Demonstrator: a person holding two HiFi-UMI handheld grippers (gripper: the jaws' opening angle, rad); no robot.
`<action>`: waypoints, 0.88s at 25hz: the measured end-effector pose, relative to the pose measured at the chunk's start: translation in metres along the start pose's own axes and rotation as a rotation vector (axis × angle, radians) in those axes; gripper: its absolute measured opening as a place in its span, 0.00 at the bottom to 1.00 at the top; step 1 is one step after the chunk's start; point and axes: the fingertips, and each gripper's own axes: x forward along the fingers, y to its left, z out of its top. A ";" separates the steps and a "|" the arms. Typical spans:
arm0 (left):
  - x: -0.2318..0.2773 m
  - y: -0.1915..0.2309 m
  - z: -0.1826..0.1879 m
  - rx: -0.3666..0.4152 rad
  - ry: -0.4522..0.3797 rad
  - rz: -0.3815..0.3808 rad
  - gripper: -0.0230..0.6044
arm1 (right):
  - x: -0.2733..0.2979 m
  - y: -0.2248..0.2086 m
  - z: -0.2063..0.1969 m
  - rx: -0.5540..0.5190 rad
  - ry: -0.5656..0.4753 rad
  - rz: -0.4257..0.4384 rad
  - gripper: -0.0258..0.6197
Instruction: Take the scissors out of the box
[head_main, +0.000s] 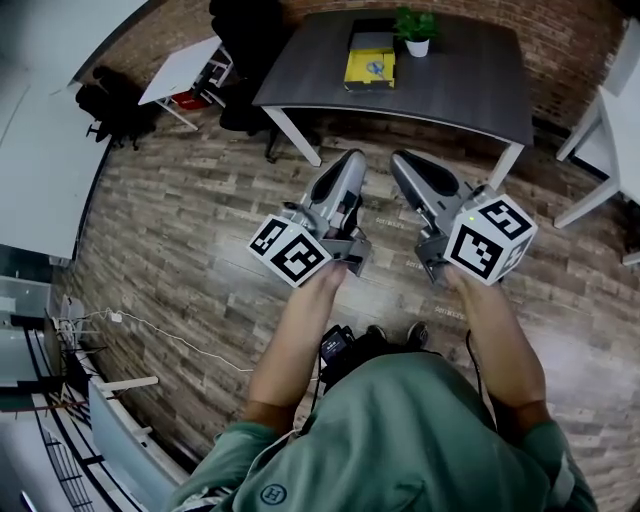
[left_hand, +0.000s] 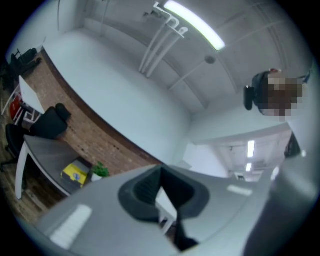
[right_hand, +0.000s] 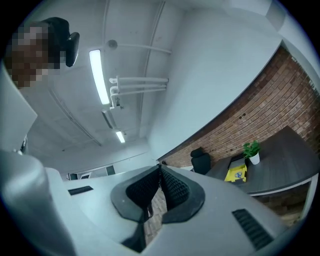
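A yellow box (head_main: 370, 68) lies on the dark grey table (head_main: 470, 90) ahead, with a grey piece (head_main: 372, 42) behind it and a potted plant (head_main: 416, 30) beside it. A small bluish mark shows on the box; I cannot make out scissors. My left gripper (head_main: 352, 158) and right gripper (head_main: 400, 160) are held side by side over the floor, well short of the table, tilted up. The left gripper (left_hand: 161, 172) has its tips together around nothing, as does the right gripper (right_hand: 160, 169). The box (left_hand: 75, 172) (right_hand: 236, 173) shows small in both gripper views.
A white desk (head_main: 185, 68) and black chairs (head_main: 115, 105) stand at the left. Another white table (head_main: 620, 130) is at the right. A cable (head_main: 170, 340) runs over the wood-pattern floor (head_main: 200, 220). A brick wall (right_hand: 280, 95) rises behind the grey table.
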 end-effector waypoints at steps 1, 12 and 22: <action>0.008 0.006 0.001 0.000 0.002 0.000 0.03 | 0.005 -0.009 0.003 0.003 0.000 -0.002 0.05; 0.047 0.056 0.000 -0.032 0.012 -0.034 0.03 | 0.038 -0.056 0.007 -0.009 0.006 -0.053 0.05; 0.082 0.129 0.048 -0.038 0.002 -0.112 0.03 | 0.121 -0.086 0.026 -0.055 -0.012 -0.108 0.05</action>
